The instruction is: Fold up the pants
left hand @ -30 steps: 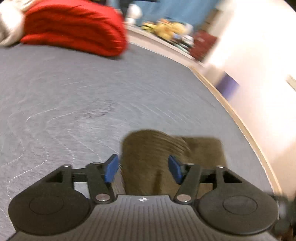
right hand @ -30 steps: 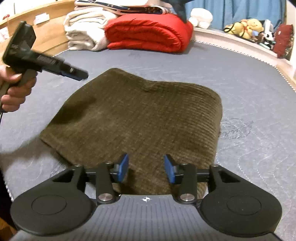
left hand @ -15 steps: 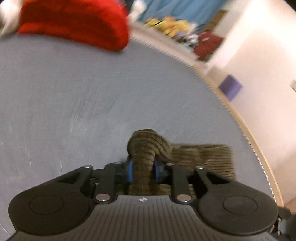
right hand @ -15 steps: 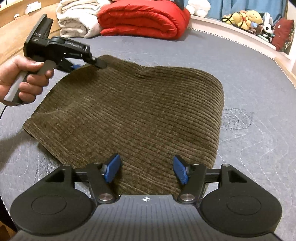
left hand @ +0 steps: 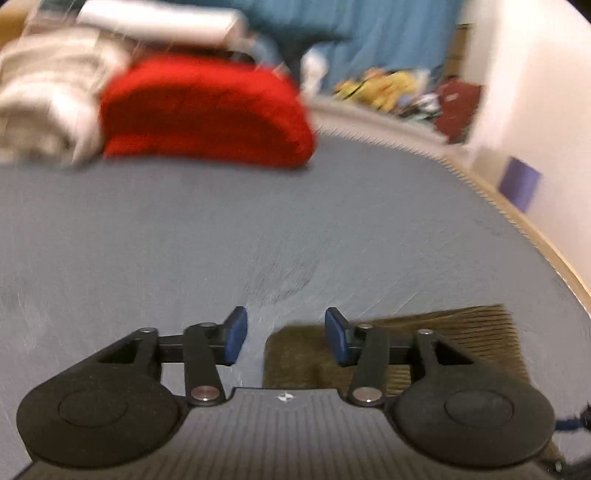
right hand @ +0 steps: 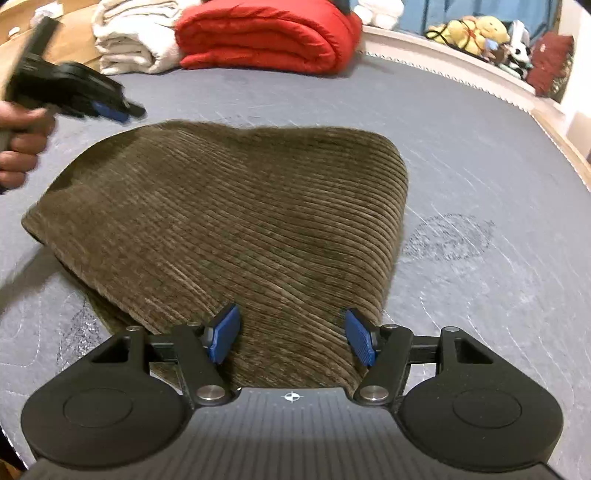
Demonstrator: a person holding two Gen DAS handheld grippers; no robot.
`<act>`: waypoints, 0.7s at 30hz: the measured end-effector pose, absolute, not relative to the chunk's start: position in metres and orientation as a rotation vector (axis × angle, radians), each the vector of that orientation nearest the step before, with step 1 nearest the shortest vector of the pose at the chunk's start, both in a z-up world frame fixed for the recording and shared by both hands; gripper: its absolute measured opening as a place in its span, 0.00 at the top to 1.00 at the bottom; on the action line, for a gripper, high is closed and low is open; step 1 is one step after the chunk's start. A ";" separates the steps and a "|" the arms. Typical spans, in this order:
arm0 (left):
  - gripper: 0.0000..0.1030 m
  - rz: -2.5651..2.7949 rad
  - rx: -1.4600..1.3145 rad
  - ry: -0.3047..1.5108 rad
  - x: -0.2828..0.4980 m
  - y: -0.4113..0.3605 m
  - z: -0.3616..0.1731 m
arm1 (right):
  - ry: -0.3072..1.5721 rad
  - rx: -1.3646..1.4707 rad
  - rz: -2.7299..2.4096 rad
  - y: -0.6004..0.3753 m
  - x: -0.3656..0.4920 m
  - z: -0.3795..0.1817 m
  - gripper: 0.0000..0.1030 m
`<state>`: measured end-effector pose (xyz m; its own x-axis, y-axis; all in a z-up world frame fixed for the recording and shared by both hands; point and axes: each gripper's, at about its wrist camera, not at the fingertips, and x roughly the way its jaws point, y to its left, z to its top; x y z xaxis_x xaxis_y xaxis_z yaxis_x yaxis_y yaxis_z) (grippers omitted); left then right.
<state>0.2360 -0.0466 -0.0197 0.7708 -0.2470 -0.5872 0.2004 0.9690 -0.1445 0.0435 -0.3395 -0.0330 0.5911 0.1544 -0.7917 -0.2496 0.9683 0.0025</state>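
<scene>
You are in a home bedroom: a grey quilted mattress [right hand: 461, 155] fills the view, with a folded red duvet [right hand: 266, 35] and pale blankets [right hand: 133, 37] at its far end, stuffed toys [right hand: 469, 31] on the ledge, and a blue curtain [left hand: 369, 33] behind.

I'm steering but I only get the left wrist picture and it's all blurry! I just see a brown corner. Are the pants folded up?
Observer: The right wrist view shows the brown corduroy pants lying as one folded bundle on the grey mattress.
Operator: Is my left gripper holding them?
Observer: No. From the right view, the left gripper hangs just past the far corner, touching nothing; its jaws have just been opening.
Operator: And the other gripper?
Observer: The right gripper is open, hanging over the near edge of the pants, with nothing pinched.
</scene>
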 end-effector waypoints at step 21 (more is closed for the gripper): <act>0.67 -0.586 0.427 0.889 0.155 -0.087 -0.085 | 0.975 -0.192 0.164 -0.330 0.030 -0.036 0.36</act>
<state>0.1549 -0.0870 -0.0854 0.4927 -0.2959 -0.8183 0.6358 0.7645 0.1063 0.0300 -0.3301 -0.0364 0.5514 0.0519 -0.8326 -0.2236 0.9707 -0.0876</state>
